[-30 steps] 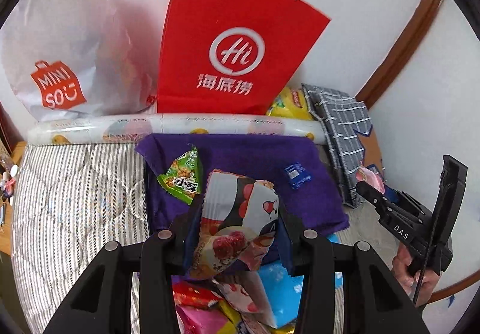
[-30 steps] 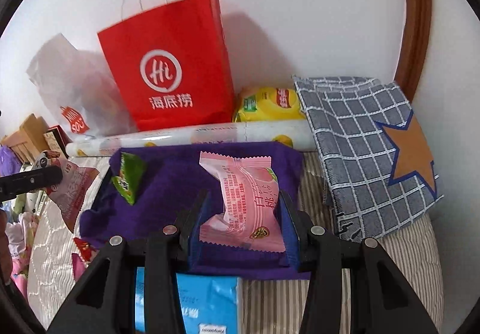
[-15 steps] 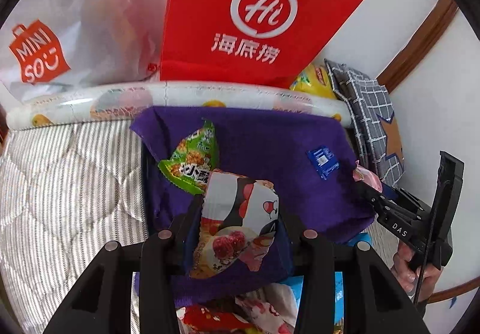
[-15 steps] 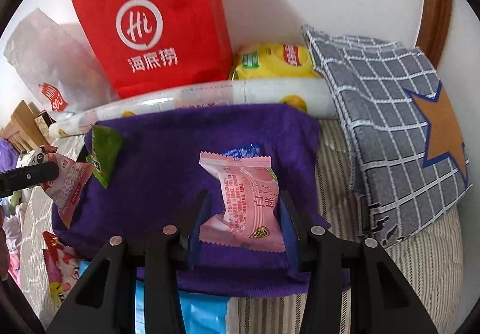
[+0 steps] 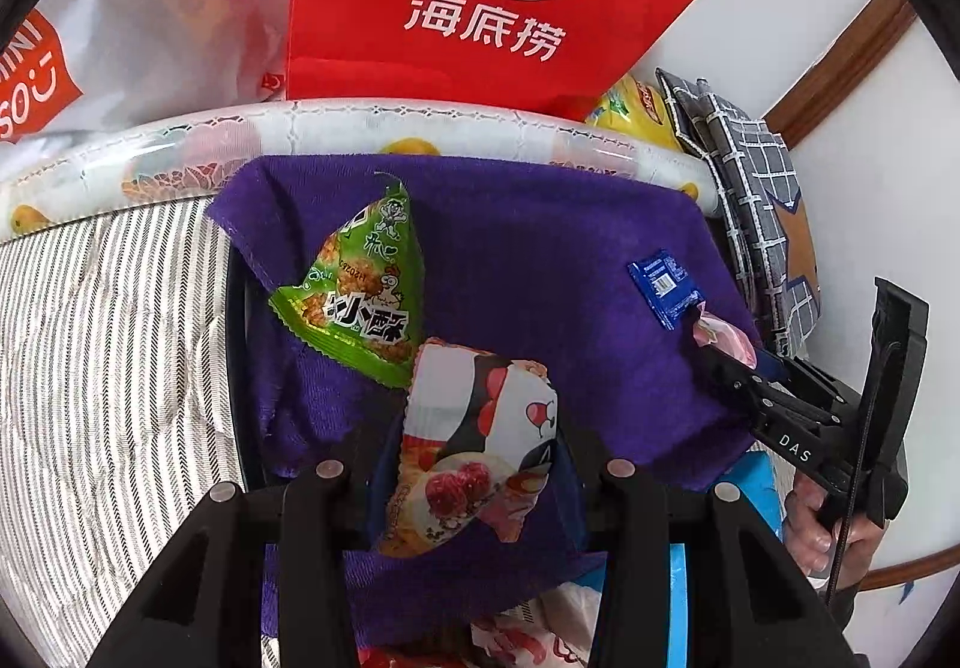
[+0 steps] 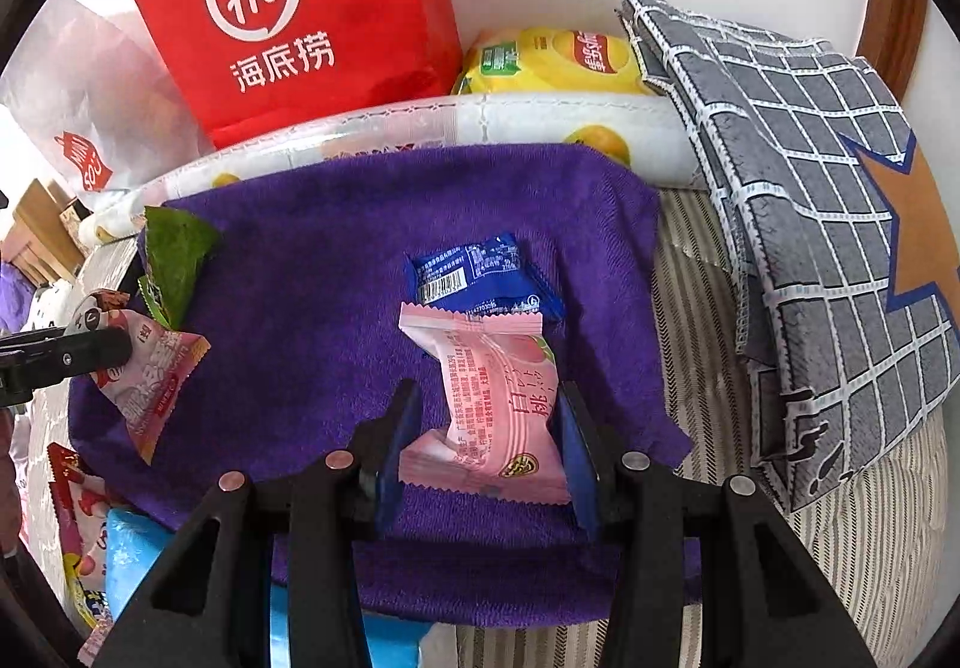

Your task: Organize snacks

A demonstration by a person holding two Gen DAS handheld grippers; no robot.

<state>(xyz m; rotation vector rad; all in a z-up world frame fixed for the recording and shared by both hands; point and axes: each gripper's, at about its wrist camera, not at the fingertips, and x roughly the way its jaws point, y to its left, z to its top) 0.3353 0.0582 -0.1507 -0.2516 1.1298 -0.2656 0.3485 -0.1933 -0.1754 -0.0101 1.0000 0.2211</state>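
Holding two snacks over the purple towel (image 6: 336,308), each hand-held gripper is clamped: left (image 5: 474,452) on a cartoon packet (image 5: 480,440), right (image 6: 486,428) on a pink packet (image 6: 498,404); the green packet (image 5: 360,284) and blue packet (image 6: 480,272) already lie placed, more remaining near.

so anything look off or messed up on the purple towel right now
Nothing is spilled or torn. The purple towel lies a bit rumpled, its left edge folded where the green triangular snack sits. The blue packet lies flat on the towel. Each gripper holds a packet: left a white-and-red one, right a pink one.
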